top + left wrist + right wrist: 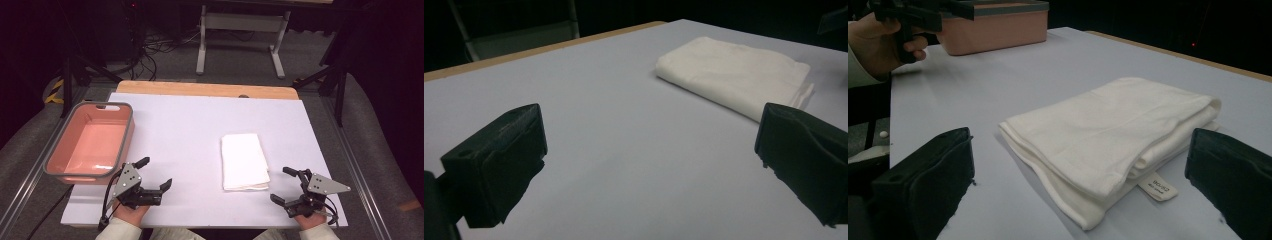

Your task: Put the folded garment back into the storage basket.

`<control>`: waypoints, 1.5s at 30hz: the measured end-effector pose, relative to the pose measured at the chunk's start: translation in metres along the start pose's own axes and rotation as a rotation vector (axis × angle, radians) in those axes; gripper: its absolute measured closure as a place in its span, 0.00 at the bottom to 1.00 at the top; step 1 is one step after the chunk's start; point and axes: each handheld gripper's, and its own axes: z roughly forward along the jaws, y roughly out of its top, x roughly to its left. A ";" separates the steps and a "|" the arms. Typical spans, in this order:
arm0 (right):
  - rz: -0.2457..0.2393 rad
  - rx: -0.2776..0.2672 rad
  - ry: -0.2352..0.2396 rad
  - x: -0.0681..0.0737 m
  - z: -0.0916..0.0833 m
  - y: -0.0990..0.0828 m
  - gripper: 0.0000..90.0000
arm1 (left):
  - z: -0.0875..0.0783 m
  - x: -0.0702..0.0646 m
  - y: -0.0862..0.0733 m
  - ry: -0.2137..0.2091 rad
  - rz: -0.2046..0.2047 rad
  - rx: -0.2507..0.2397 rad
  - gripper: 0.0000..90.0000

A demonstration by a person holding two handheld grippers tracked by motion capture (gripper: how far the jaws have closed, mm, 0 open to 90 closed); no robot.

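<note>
A folded white towel (244,161) lies flat on the white table top, right of centre, its small label (1158,187) at the near corner. My left gripper (154,173) rests low near the front edge, left of the towel, jaws wide open and empty, aimed toward the towel (736,75). My right gripper (284,185) sits near the front edge just right of the towel's near corner, also open and empty, with the towel (1113,135) lying ahead of its jaws.
A pink rectangular tub with a grey rim (92,142) stands empty at the table's left edge, also seen far off in the right gripper view (993,25). A wooden strip (205,90) runs along the table's far edge. A table frame (240,35) stands on the floor behind.
</note>
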 end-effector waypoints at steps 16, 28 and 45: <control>0.012 -0.006 0.003 -0.001 -0.002 0.001 0.00 | 0.030 -0.007 0.035 -0.111 0.004 0.047 0.00; 0.015 -0.013 0.000 0.001 -0.008 0.006 0.00 | 0.051 -0.015 0.060 -0.173 0.066 0.058 0.03; 0.005 -0.013 -0.004 0.001 -0.012 0.009 0.01 | 0.091 -0.020 0.083 -0.227 0.069 0.087 0.06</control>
